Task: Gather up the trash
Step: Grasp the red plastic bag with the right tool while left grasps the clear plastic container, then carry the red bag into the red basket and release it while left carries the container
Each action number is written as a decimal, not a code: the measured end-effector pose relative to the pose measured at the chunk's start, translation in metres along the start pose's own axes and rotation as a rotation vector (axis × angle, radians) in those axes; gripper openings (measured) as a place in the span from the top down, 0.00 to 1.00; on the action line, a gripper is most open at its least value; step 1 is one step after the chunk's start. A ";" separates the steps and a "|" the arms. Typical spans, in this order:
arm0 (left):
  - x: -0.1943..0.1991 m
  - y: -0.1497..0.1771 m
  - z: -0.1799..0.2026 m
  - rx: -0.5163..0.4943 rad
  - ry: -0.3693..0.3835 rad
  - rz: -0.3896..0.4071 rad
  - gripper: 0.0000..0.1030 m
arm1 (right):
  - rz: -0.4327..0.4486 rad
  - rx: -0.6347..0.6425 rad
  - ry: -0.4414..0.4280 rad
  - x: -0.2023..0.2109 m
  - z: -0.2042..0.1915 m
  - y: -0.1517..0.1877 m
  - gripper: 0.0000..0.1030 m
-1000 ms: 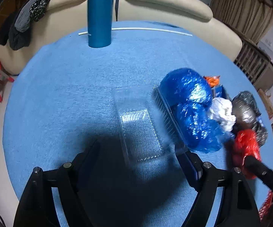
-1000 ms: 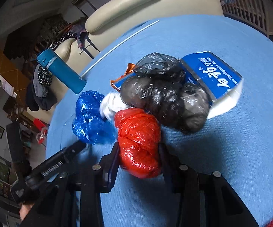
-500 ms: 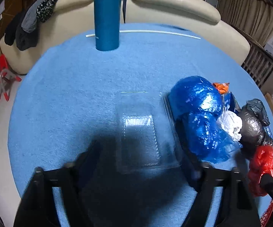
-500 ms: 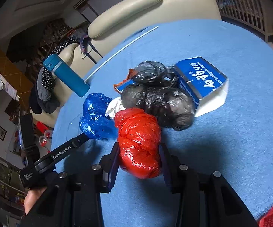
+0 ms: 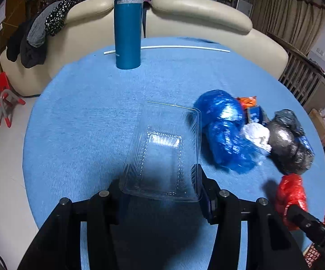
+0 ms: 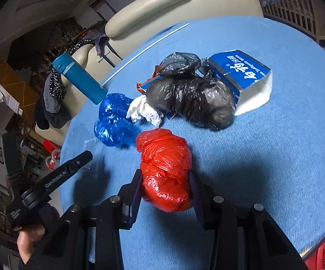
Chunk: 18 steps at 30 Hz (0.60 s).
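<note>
Left gripper (image 5: 160,189): jaws just drawn in, now clamped on a clear plastic clamshell tray (image 5: 162,150), its near end between the pads, far end tilted over the blue tablecloth (image 5: 83,123).

Right gripper (image 6: 164,191): jaws closed tight on a crumpled red plastic bag (image 6: 165,168).

Beyond, in a heap on the cloth: blue plastic bag (image 6: 114,121), white crumpled tissue (image 6: 143,111) touching it, black plastic bags (image 6: 189,94), a blue-and-white carton (image 6: 243,76) lying on its side.

Farther: teal flask (image 5: 128,24) upright, white rod (image 5: 180,47) behind it, cream sofa (image 5: 196,15) past the table edge.
</note>
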<state>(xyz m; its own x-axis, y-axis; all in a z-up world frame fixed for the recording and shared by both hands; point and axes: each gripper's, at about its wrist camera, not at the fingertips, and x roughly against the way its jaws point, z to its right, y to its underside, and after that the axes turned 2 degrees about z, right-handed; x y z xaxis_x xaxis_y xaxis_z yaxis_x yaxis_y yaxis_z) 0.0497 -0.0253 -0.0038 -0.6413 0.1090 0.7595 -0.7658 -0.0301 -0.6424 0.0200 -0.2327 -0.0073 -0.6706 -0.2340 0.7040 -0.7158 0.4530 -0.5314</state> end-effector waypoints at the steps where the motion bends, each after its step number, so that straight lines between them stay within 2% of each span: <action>1: 0.006 0.002 0.002 -0.005 0.004 0.008 0.48 | 0.002 -0.002 0.001 0.002 0.000 0.002 0.59; 18: 0.059 0.041 0.050 -0.121 0.082 0.056 0.48 | 0.108 -0.053 0.029 0.059 0.022 0.020 0.58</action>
<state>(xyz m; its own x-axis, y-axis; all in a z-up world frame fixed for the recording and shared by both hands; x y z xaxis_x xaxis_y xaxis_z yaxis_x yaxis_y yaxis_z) -0.0213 -0.0701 0.0197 -0.6728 0.1917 0.7145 -0.7147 0.0812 -0.6947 -0.0380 -0.2563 0.0139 -0.7366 -0.1564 0.6580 -0.6279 0.5195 -0.5795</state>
